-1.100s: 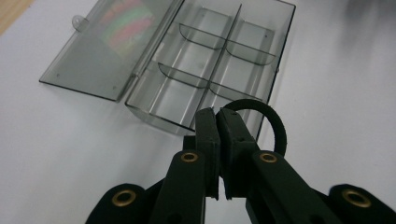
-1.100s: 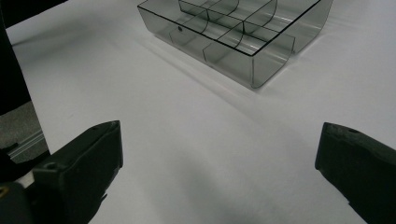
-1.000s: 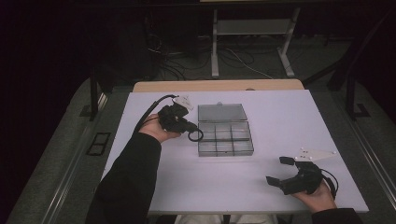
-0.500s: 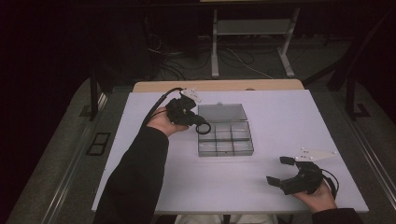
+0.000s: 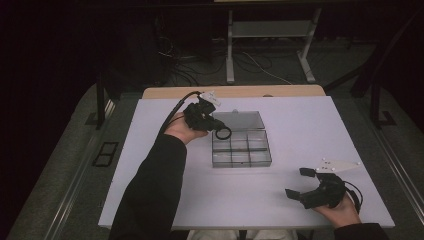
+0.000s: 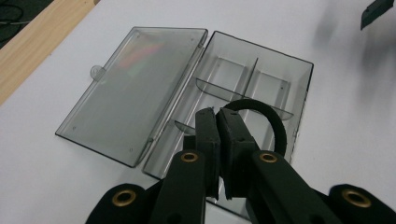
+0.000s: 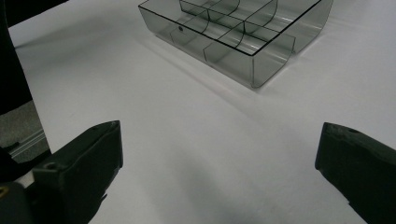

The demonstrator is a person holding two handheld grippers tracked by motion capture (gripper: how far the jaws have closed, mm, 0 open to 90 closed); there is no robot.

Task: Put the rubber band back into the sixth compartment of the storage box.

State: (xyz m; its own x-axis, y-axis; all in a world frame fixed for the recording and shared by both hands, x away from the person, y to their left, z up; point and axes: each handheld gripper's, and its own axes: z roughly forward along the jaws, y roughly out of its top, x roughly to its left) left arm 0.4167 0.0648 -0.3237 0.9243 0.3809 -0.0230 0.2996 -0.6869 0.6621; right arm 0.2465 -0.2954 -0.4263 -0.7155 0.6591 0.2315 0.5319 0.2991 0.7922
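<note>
Black ring [image 6: 261, 119] is pinched at its rim in the left claw [image 6: 217, 135], jaws closed on it; the loop sticks out past the tips, toward 1 o'clock in the left gripper view. In the high view the ring [image 5: 223, 133] hangs over the left edge of the clear box [image 5: 241, 148], above its compartments; can't tell if it touches the box. Box sits mid-worktop [image 5: 300, 120], divided into compartments, its lid [image 6: 135, 88] folded flat open on the far side at 12 o'clock. Left claw [image 5: 214, 126] is at the box's 10 o'clock corner, held by the left hand [image 5: 181, 129]. Right claw [image 5: 301, 183] is well apart at the box's 4 o'clock, near the worktop's front edge, jaws spread wide, holding nothing. Right gripper view: box [image 7: 238, 32] ahead at 12 o'clock, bare worktop [image 7: 196, 154] between the jaws.
</note>
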